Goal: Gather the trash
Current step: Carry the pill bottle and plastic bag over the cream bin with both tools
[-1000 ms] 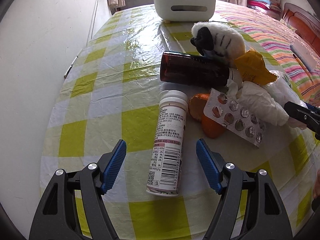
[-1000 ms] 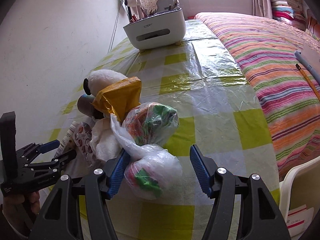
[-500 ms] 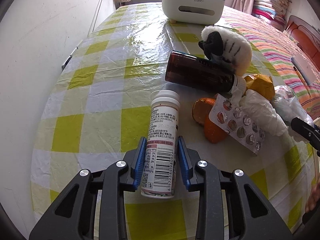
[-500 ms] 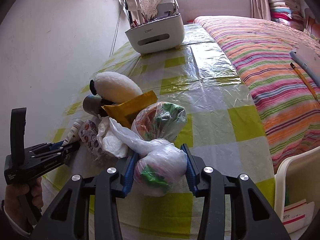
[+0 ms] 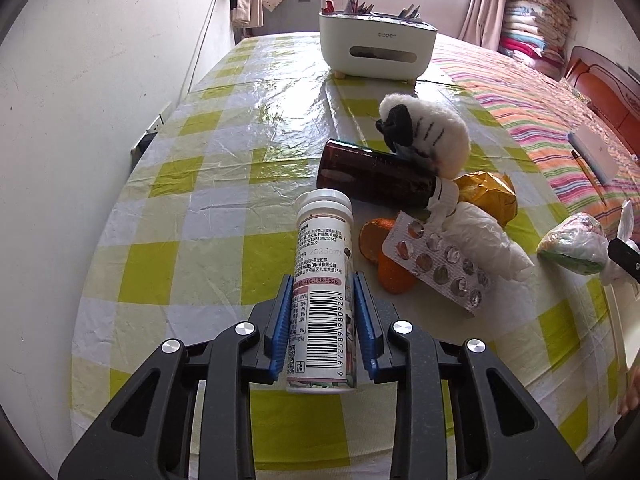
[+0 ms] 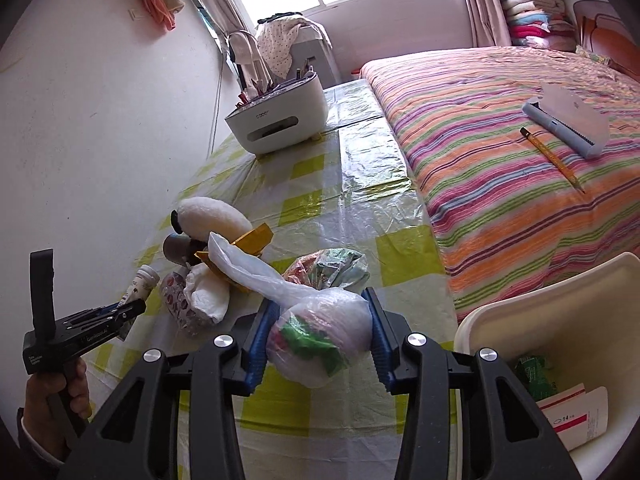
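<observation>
A second ago both our claws stood wide over the pile; now each is clenched on a piece of trash. Our left claw (image 5: 322,312) grips the white tablet tube (image 5: 322,280), lifted just off the desk (image 5: 168,208), with the brown bottle (image 5: 376,178) beyond its cap. Our right claw (image 6: 318,334) grasps the knotted plastic bag (image 6: 316,340), carried away from the brown bottle toward the white bin (image 6: 540,300) beside the desk. We judge two pickups done, with the drop into the bin next.
</observation>
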`<state>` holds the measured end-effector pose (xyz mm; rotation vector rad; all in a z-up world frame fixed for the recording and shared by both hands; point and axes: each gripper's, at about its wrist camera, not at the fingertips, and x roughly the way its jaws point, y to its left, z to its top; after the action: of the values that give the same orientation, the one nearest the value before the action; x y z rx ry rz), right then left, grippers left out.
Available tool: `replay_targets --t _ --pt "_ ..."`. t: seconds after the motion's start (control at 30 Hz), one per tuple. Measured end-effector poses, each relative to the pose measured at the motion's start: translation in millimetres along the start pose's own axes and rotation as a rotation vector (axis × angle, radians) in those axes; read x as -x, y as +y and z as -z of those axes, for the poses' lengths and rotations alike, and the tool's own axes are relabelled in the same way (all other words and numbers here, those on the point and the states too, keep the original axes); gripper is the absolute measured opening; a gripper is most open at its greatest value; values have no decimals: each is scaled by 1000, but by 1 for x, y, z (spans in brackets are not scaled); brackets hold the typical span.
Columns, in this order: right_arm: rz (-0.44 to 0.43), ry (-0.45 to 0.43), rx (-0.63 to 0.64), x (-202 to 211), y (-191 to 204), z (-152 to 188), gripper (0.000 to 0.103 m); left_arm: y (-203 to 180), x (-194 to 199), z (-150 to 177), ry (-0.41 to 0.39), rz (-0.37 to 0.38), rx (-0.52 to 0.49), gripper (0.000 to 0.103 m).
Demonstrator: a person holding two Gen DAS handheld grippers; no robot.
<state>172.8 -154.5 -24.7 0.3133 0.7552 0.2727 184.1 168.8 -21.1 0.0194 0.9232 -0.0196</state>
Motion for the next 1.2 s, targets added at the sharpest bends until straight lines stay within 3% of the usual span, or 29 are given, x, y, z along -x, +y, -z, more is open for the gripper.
replay_targets --t 0.43,1.0,1.2 --pt "19 -93 -49 29 -22 -3 39 -63 44 -10 -157 106 -66 28" --pt "59 -198 -141 72 -64 -3 39 -168 62 -11 -197 268 -165 28" --pt "124 -242 -159 90 -82 1 39 -205 66 -7 -190 334 -200 28"
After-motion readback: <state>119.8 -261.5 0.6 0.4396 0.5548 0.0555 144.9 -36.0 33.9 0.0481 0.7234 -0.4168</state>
